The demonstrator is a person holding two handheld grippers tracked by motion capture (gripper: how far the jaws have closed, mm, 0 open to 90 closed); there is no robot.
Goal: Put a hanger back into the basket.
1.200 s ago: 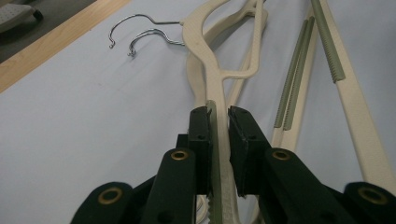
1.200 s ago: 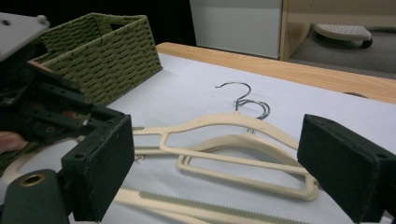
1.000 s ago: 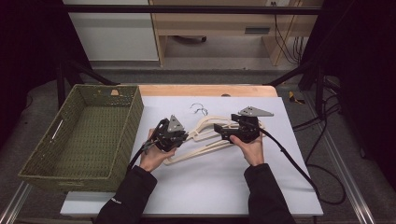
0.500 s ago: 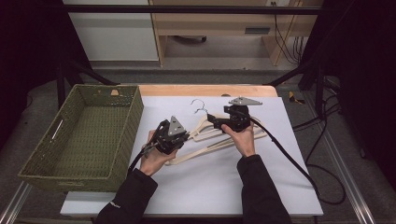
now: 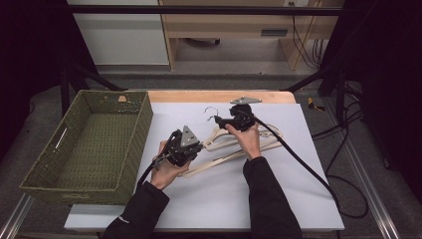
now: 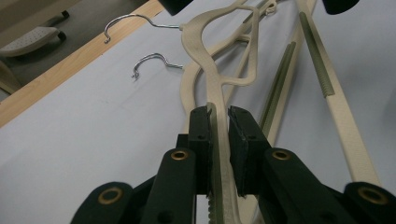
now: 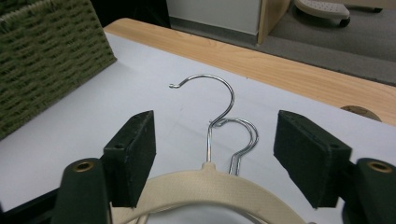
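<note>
- Two cream hangers lie stacked on the white table in the high view, right of the green wicker basket and well apart from it; the left gripper sits at their left end, and the right gripper is over the neck by the metal hooks
- Left gripper view: the left gripper has its jaws narrow and clamped on one hanger arm, pads pressing both sides; two hooks point toward the wooden table edge
- Right gripper view: the right gripper has been closing but its jaws stand wide, either side of the hanger neck without touching it; both hooks rise between the pads, with the basket at the upper left
</note>
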